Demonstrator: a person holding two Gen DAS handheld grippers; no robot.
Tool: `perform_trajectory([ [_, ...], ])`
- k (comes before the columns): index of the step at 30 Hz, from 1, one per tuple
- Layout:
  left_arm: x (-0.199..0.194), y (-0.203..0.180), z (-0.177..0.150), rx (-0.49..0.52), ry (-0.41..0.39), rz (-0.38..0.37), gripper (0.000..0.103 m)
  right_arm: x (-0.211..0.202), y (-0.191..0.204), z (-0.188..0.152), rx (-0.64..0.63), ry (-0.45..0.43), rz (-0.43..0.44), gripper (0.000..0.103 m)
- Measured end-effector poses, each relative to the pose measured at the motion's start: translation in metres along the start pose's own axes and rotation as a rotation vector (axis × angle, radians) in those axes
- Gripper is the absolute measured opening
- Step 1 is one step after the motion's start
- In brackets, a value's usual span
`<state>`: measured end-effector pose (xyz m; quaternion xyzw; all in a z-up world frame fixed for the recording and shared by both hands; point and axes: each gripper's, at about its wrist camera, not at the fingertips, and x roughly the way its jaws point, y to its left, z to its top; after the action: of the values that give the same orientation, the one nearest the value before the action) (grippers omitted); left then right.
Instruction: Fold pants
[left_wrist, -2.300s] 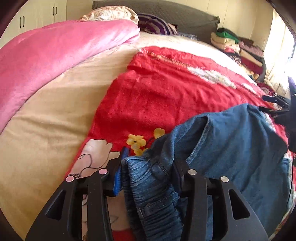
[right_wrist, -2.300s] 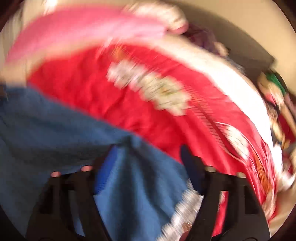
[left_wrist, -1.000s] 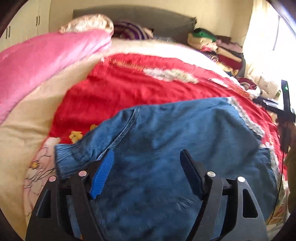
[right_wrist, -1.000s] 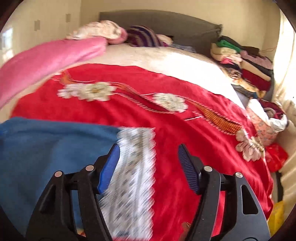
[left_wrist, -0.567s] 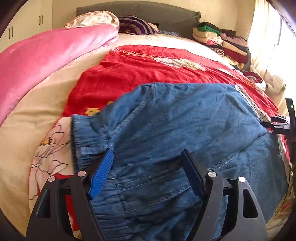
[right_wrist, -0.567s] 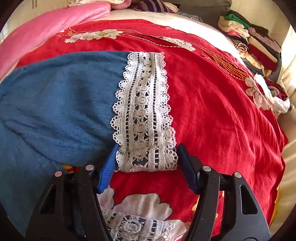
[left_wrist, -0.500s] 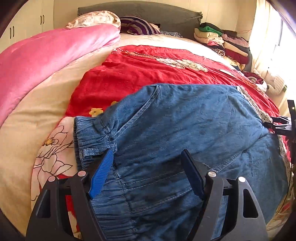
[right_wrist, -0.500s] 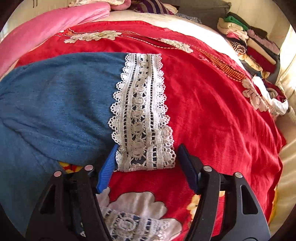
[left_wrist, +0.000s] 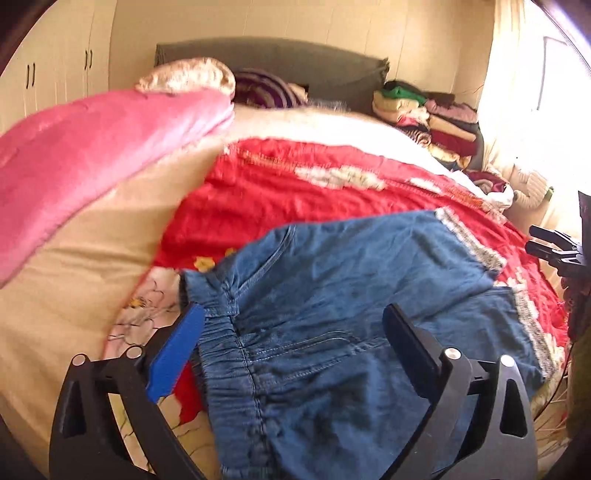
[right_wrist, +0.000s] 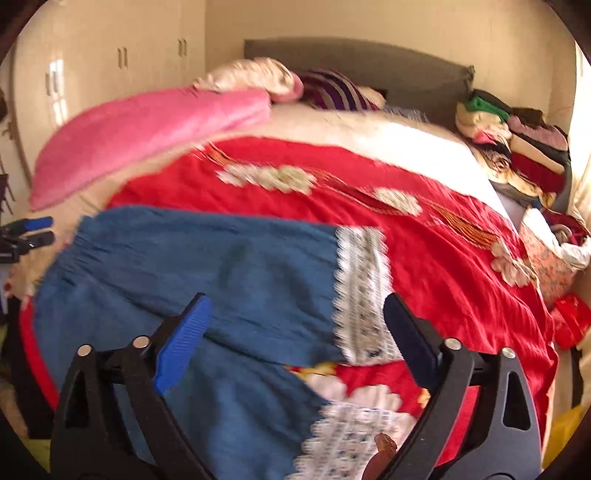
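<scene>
The denim pants (left_wrist: 354, 295) are lying folded on the red embroidered bedspread (left_wrist: 295, 192), which serves as the landmark here. The pants are sitting on its near half, waistband toward the left edge and the two lace-trimmed cuffs (right_wrist: 364, 291) toward the right. One leg is lying over the other, and the lower cuff is showing nearer the camera in the right wrist view.

The left gripper (left_wrist: 295, 332) is hovering above the elastic waistband (left_wrist: 225, 354), at the bedspread's near-left corner. Its jaws are opening; the fingers (left_wrist: 177, 350) are spread wide and released, with denim showing between them but neither pad pressing on it.

The right gripper (right_wrist: 299, 328) is hovering over the cuff end, toward the near-right part of the bedspread. Its jaws are also opening; the fingers (right_wrist: 183, 339) are released and apart, with blue cloth and lace visible in the gap and no grip on either.

Both frames are motion-blurred.

A pink quilt (left_wrist: 92, 158) is lying along the bedspread's far-left side on the cream sheet (left_wrist: 74, 280). Pillows (left_wrist: 188, 77) and a grey headboard (left_wrist: 280, 55) are sitting beyond its far edge. A stack of folded clothes (left_wrist: 432, 118) is sitting past its far-right corner.
</scene>
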<state>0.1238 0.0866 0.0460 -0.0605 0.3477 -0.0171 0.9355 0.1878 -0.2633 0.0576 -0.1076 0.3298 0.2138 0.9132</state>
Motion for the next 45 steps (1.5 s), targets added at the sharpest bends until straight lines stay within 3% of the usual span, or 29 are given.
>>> perform_trajectory([
  [10,-0.045,-0.003,-0.004,0.018,-0.062,0.026,0.099,-0.016,0.092,0.022,-0.097,-0.047,0.129,0.094],
  [23,-0.026,0.039,-0.018,-0.041,-0.007,0.092,0.099,0.038,0.195,0.029,-0.270,0.043,0.236,0.094],
  [28,-0.007,0.055,-0.020,-0.071,0.027,0.099,0.099,0.067,0.206,0.035,-0.308,0.079,0.227,0.094],
  [39,0.047,0.084,0.003,-0.114,0.089,0.108,0.099,0.147,0.185,0.072,-0.392,0.147,0.158,0.094],
  [42,0.065,0.094,0.012,-0.137,0.108,0.088,0.098,0.169,0.175,0.081,-0.336,0.169,0.176,0.094],
  [45,0.082,0.096,0.018,-0.115,0.126,0.065,0.098,0.186,0.174,0.087,-0.373,0.169,0.153,0.094],
])
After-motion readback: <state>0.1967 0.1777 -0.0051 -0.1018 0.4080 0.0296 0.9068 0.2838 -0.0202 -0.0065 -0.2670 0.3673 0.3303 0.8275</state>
